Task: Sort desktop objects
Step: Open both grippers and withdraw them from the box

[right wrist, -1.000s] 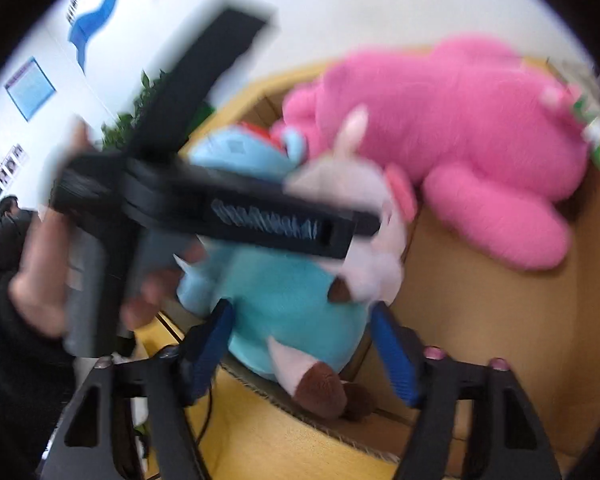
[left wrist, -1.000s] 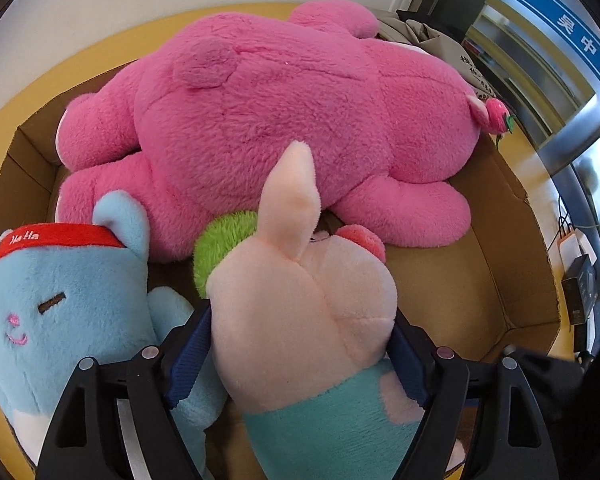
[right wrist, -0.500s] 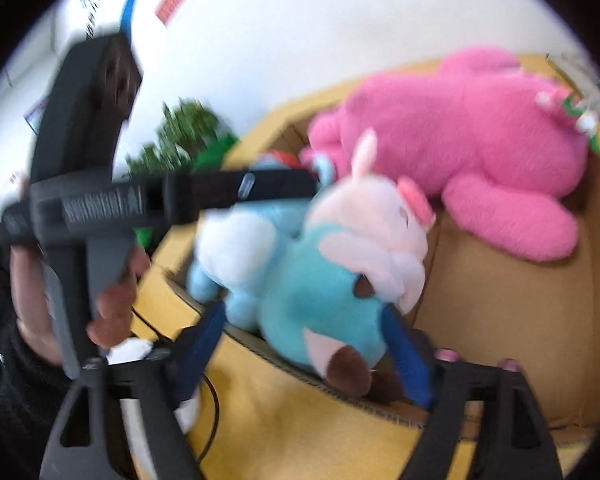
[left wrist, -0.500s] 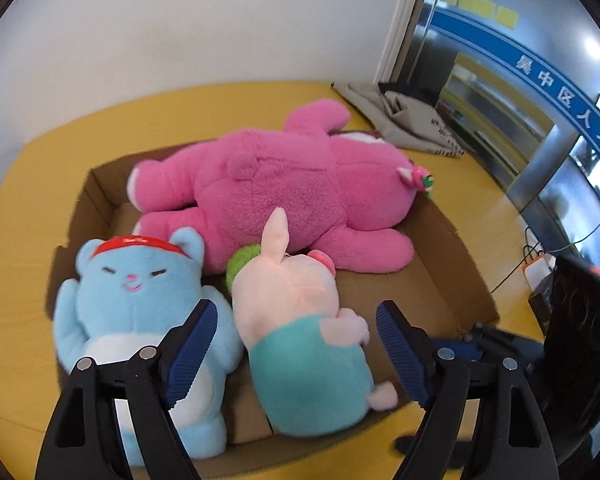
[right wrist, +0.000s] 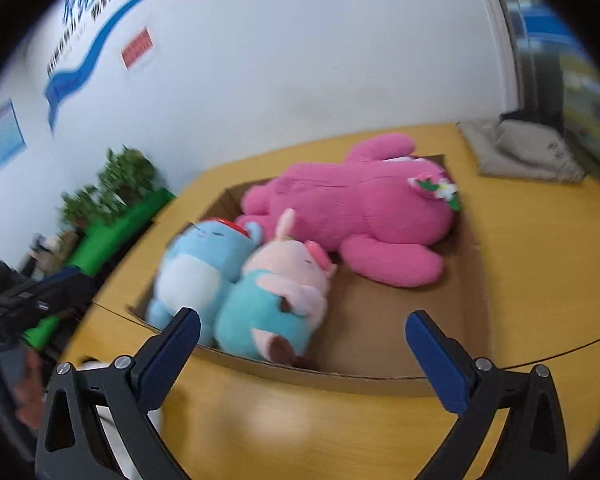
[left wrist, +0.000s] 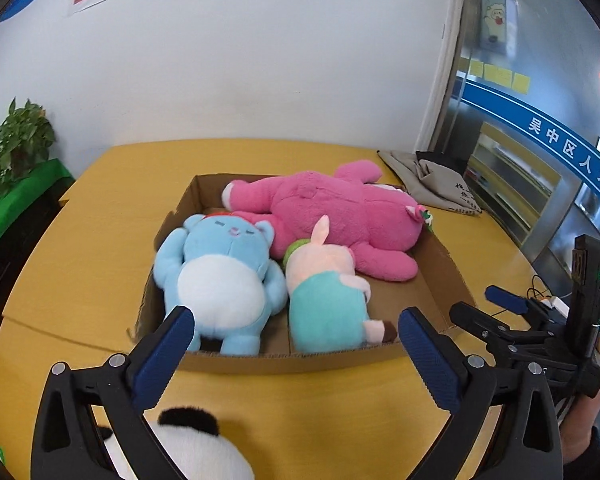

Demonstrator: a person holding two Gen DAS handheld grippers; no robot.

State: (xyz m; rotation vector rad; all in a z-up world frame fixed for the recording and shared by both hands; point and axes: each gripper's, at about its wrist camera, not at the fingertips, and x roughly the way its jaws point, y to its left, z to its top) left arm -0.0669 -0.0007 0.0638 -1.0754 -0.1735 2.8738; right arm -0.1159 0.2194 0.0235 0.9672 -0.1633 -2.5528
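Observation:
A cardboard box (left wrist: 452,264) on the yellow table holds three plush toys. A big pink bear (left wrist: 332,216) lies across the back, a light-blue bear (left wrist: 220,264) lies front left, and a pink rabbit in teal (left wrist: 324,292) lies beside it. My left gripper (left wrist: 296,320) hovers back from the box's near wall, jaws opening, nothing held. My right gripper (right wrist: 303,322) also stands back from the box (right wrist: 472,280), jaws opening and empty; the pink rabbit (right wrist: 276,292) lies loose inside. A panda plush (left wrist: 196,448) sits under the left gripper.
A grey cloth bag (left wrist: 432,184) lies on the table (left wrist: 100,248) behind the box. A potted plant (left wrist: 16,148) stands on a green surface at left. Cables and a small white device (left wrist: 548,300) are at the right edge, near the right gripper (left wrist: 488,308).
Both grippers let go of the pink rabbit, opened wide and drew back and up from the box. The rabbit now lies in the box beside the blue bear.

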